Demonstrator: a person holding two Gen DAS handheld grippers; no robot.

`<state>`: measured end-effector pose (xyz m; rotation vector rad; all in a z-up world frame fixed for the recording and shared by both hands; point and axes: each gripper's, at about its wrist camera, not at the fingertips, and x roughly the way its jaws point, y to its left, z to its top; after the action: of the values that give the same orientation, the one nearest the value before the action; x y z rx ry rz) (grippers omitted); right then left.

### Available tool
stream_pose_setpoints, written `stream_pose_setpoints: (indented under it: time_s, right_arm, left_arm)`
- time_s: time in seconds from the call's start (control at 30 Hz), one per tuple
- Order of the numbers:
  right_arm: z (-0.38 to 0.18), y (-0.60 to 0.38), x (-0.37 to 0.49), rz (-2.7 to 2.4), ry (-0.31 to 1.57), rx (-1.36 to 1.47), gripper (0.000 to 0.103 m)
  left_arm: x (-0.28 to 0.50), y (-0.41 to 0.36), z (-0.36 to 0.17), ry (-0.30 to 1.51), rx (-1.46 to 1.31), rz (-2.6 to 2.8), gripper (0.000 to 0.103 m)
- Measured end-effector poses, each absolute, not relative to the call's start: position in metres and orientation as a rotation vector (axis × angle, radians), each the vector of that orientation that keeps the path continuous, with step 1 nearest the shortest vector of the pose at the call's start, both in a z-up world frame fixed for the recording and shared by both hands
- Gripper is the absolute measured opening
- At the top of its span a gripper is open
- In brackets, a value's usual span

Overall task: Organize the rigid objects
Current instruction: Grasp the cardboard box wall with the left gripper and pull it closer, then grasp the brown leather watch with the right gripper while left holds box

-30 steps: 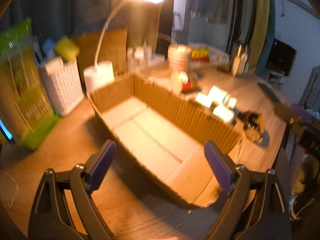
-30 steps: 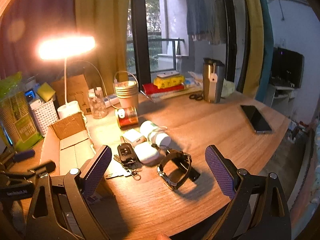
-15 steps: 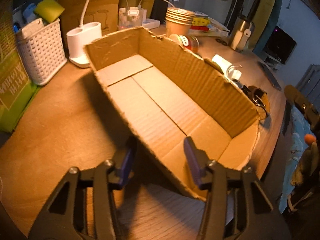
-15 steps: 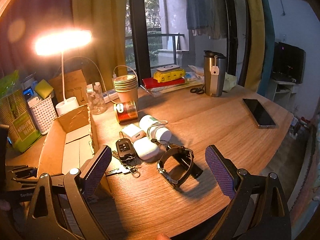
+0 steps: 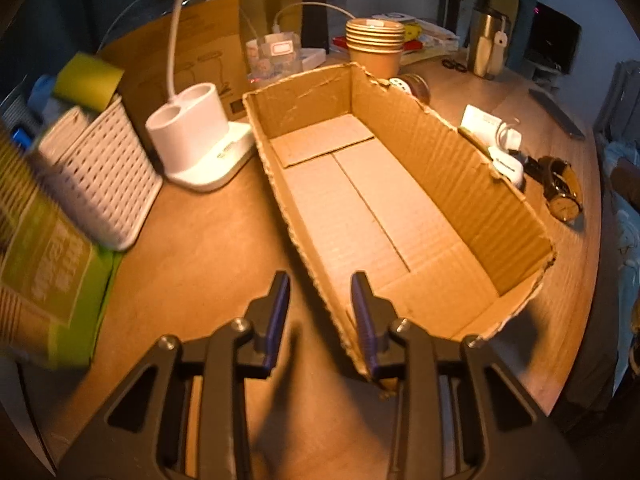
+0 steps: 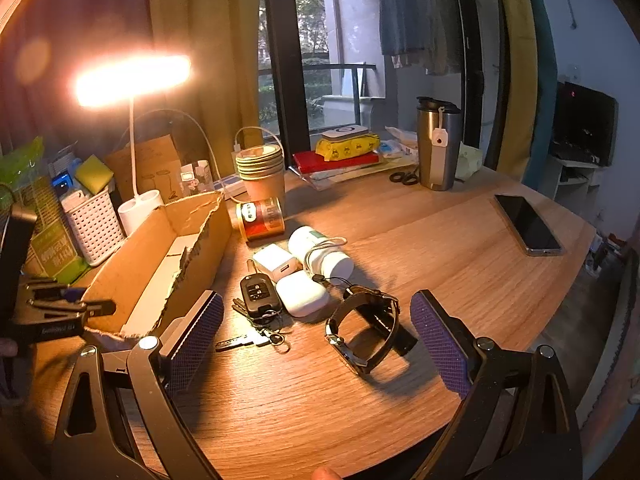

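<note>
Lying open, torn-edged brown cardboard box (image 5: 400, 200), bare inside

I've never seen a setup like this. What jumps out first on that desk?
The long open brown cardboard box lies bare inside on the wooden desk, its near wall straddled by the left gripper. Right of it sits a cluster: black car key, white earbud case and black-strapped wristwatch, ahead of the wide-open right gripper. A glowing white desk lamp shines behind.
</note>
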<state>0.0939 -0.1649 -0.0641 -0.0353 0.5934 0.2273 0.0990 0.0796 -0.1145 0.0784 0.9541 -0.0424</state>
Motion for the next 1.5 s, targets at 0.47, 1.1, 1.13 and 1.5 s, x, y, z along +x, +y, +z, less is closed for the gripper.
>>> stream_pose_setpoints:
  time_s: [0.47, 1.1, 1.13, 1.5]
  right_arm:
    - [-0.093, -0.183, 0.13, 0.178, 0.677, -0.032, 0.096]
    - [-0.121, -0.189, 0.155, 0.111, 0.75, -0.108, 0.096]
    - [-0.122, -0.187, 0.153, 0.113, 0.751, -0.113, 0.096]
    - [-0.136, -0.171, 0.151, 0.099, 0.762, -0.169, 0.095]
  left_arm:
    - [0.122, 0.088, -0.129, 0.969, -0.104, -0.178, 0.044]
    - [0.125, 0.105, -0.141, 1.009, -0.268, -0.227, 0.036]
    - [0.125, 0.102, -0.14, 1.009, -0.258, -0.237, 0.036]
    - [0.126, 0.098, -0.144, 1.023, -0.284, -0.258, 0.038]
